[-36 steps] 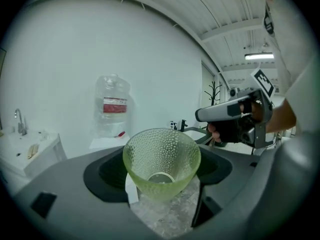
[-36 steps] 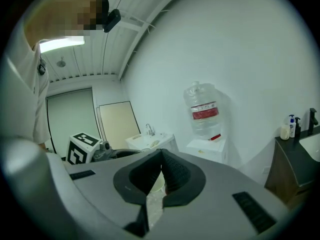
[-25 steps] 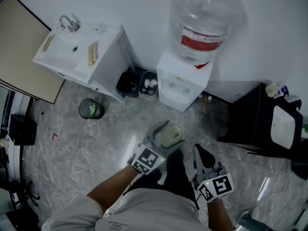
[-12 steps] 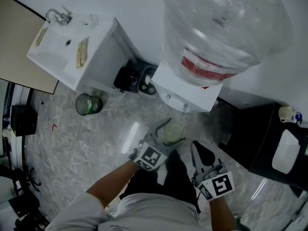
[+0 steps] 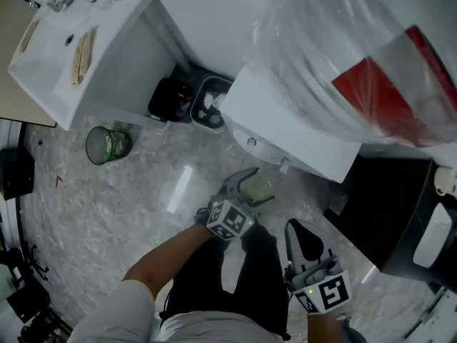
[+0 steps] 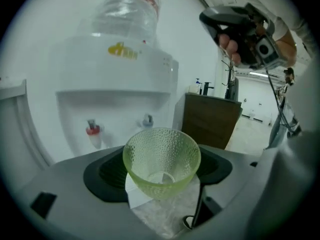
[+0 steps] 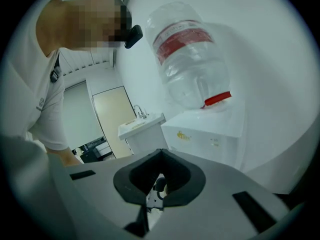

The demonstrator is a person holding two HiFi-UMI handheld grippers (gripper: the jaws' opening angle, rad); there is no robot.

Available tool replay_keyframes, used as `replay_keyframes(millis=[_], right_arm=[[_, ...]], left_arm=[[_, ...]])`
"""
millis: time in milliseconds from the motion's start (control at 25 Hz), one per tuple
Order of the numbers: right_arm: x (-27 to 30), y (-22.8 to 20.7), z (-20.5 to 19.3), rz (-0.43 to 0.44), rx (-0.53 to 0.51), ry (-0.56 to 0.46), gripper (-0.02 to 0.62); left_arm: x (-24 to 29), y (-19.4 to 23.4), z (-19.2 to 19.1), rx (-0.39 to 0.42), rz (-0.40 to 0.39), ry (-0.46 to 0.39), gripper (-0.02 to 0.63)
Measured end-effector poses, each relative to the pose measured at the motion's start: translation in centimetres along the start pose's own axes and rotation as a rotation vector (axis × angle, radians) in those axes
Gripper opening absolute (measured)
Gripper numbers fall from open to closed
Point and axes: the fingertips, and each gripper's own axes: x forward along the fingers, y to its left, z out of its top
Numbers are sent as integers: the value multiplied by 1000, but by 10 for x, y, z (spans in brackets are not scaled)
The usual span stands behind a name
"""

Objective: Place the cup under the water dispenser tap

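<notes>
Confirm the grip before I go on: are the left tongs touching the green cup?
Touching. The left gripper view shows the left tongs clamping the cup between their dark pads.

water dispenser (image 5: 285,128) close ahead, sink cabinet (image 5: 136,56) left, dark cabinet (image 5: 385,202) right, open recess under taps (image 6: 92,132)
</notes>
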Motion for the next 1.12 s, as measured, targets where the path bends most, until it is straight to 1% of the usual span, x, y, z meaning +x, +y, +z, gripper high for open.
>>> replay_keyframes(millis=[80, 160, 320, 520, 600, 720, 800, 960, 1120], right_arm=[[11, -7, -15, 1, -3, -2, 15], [20, -15, -29, -1, -3, -3, 15], [31, -32, -53, -18, 11, 2, 15], [40, -37, -65, -14, 4, 7, 15], [41, -39, -66, -14, 1, 9, 15], [43, -41, -70, -15, 1, 16, 15], [45, -41, -72, -12, 2, 21, 15], [45, -40, -79, -4, 9, 44, 15], [44, -37, -82, 5, 12, 68, 16]], left_arm=[[26, 6, -26, 1, -6, 9, 393], [50, 13, -44, 2, -10, 11, 393], [92, 19, -63, 0, -22, -5, 393], [121, 26, -68, 11, -22, -28, 394], [130, 25, -69, 25, -23, -26, 394], [142, 27, -71, 22, -14, -24, 394], [148, 30, -70, 21, -7, -31, 394], [148, 29, -68, 45, 3, -50, 394], [147, 27, -69, 62, -38, -63, 394]])
